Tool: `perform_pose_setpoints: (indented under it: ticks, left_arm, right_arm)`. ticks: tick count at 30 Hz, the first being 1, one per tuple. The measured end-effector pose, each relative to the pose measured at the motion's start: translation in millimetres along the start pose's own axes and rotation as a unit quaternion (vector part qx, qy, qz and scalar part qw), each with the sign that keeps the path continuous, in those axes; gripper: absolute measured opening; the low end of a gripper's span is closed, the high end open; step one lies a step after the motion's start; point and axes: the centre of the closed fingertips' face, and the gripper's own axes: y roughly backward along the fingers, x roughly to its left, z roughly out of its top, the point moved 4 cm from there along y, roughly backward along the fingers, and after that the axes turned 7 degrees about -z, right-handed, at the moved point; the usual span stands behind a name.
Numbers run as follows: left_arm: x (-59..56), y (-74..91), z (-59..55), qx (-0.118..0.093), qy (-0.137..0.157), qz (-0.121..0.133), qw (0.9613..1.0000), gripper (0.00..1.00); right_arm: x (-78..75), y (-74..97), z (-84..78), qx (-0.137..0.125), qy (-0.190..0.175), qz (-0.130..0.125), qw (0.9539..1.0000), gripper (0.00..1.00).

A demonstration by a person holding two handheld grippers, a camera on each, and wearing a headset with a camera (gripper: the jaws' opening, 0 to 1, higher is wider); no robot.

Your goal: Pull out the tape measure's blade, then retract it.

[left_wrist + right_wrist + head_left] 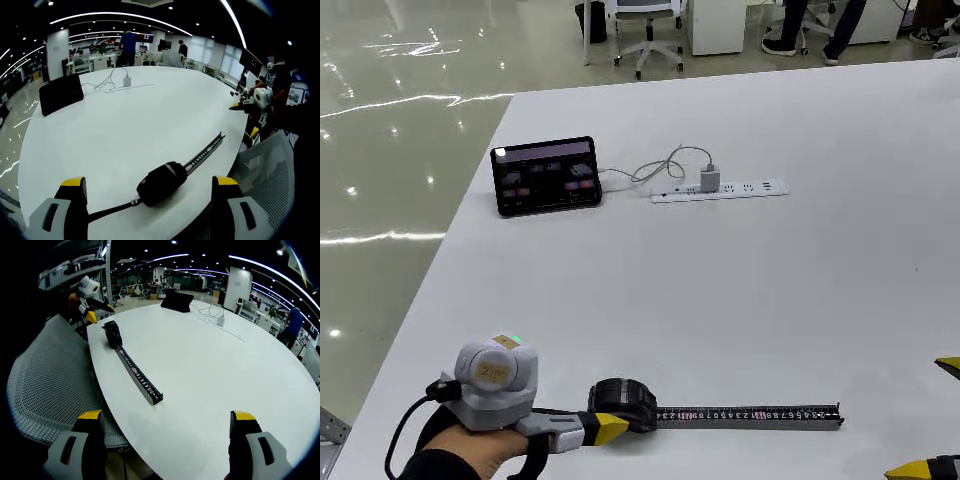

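Head view: tape measure [623, 402] near the white table's [720, 300] front edge, blade [750, 415] extended rightward along it.
Left gripper [149, 180] gapes around the case, perhaps touching; right gripper [166, 415] gapes, well apart. Tablet [546, 175] and power strip [720, 189] lie far behind.

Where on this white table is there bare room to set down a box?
Free: the white table between the white power strip and the pulled-out blade of the black tape measure, and its right side. Crowded: the near edge, where the left claw straddles the tape case and the right claw hangs, and around the black tablet.
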Motion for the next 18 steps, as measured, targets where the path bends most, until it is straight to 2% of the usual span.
perform_pose_setpoints:
  ticks: [1, 3, 4, 5, 7, 10, 12, 14, 16, 17, 18]
  left_arm:
    - [-2.7, -3.0, 0.0, 0.002, 0.005, 0.003, 1.0000, 1.00]
    - [-1.6, -8.2, -1.2, 0.007, 0.010, 0.045, 0.9989, 1.00]
    - [-2.5, -11.8, -8.0, 0.027, 0.019, 0.062, 0.9975, 1.00]
    - [-3.7, -14.0, -8.6, 0.025, 0.023, 0.065, 0.9973, 1.00]
    - [-6.1, -18.8, -9.2, 0.006, 0.054, 0.074, 0.9958, 1.00]
    - [-8.1, -27.8, -14.8, 0.008, 0.063, 0.077, 0.9950, 1.00]
    - [-8.2, -31.6, -17.0, 0.001, 0.078, 0.085, 0.9933, 1.00]
    - [-10.0, -34.2, -19.8, 0.004, 0.078, 0.094, 0.9924, 1.00]
    - [-10.7, -34.9, -19.5, -0.006, 0.086, 0.102, 0.9910, 1.00]
    - [-10.1, -34.3, -19.0, -0.016, 0.094, 0.114, 0.9889, 1.00]
    - [-10.9, -34.8, -19.9, -0.017, 0.092, 0.115, 0.9889, 1.00]
  right_arm:
    - [1.4, -0.9, 1.6, 0.001, 0.003, 0.006, 1.0000, 1.00]
    - [3.3, -4.8, 4.3, 0.009, 0.013, 0.010, 0.9998, 1.00]
    - [2.6, -7.6, 4.4, 0.014, 0.028, 0.010, 0.9995, 1.00]
    - [3.1, -9.2, 4.5, 0.018, 0.035, 0.012, 0.9992, 1.00]
    - [5.6, -12.7, 8.4, 0.017, 0.038, 0.018, 0.9990, 1.00]
    - [7.9, -17.5, 13.0, 0.019, 0.047, 0.026, 0.9984, 1.00]
    - [9.4, -20.8, 15.4, 0.023, 0.057, 0.035, 0.9975, 1.00]
    - [10.4, -24.3, 17.9, 0.026, 0.070, 0.041, 0.9963, 1.00]
    - [10.6, -26.9, 20.0, 0.028, 0.075, 0.046, 0.9957, 1.00]
    - [11.1, -28.8, 21.8, 0.029, 0.078, 0.052, 0.9952, 1.00]
    - [10.7, -30.4, 22.2, 0.030, 0.081, 0.054, 0.9948, 1.00]
